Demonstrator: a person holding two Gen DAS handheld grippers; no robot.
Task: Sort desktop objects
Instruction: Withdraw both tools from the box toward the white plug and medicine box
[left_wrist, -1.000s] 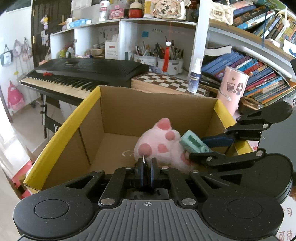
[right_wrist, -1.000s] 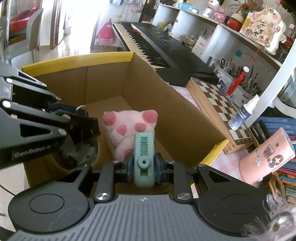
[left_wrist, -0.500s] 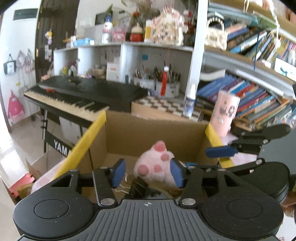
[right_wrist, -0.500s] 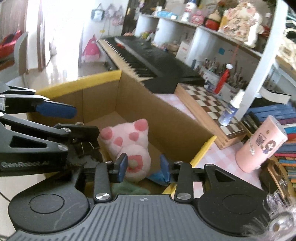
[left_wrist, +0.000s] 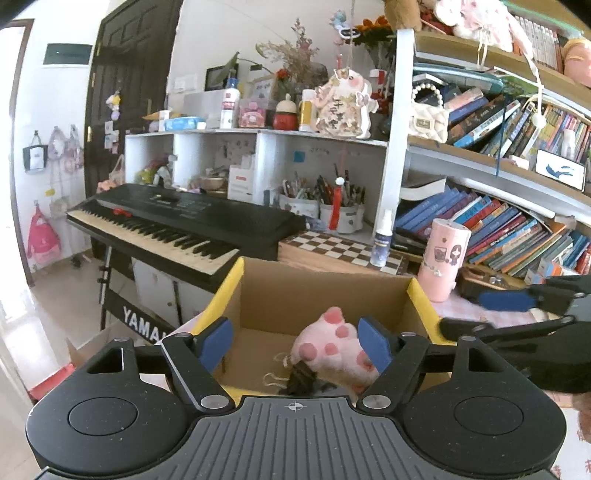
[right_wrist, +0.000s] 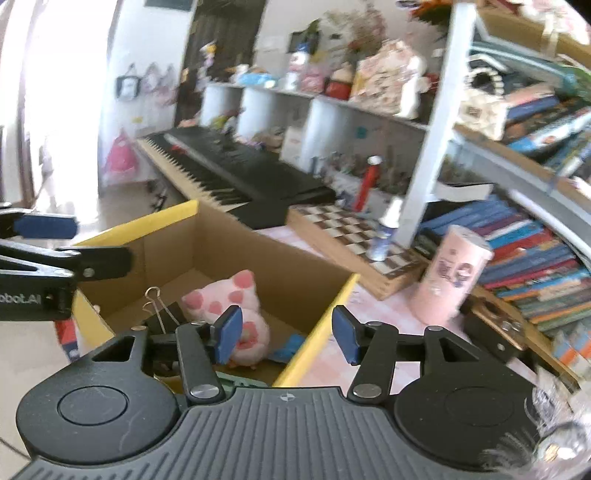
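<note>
A cardboard box with yellow-edged flaps stands open below both grippers. Inside lie a pink plush paw, a black binder clip and part of a green-blue clip. My left gripper is open and empty above the box's near edge. My right gripper is open and empty above the box's right flap. The right gripper shows at the right of the left wrist view.
Behind the box are a black keyboard, a chessboard box with a small spray bottle, a pink cylinder cup, pen holders, and shelves of books.
Both grippers have opened, dropped the binder clip and the green clip into the box, then risen and pulled back from it.
</note>
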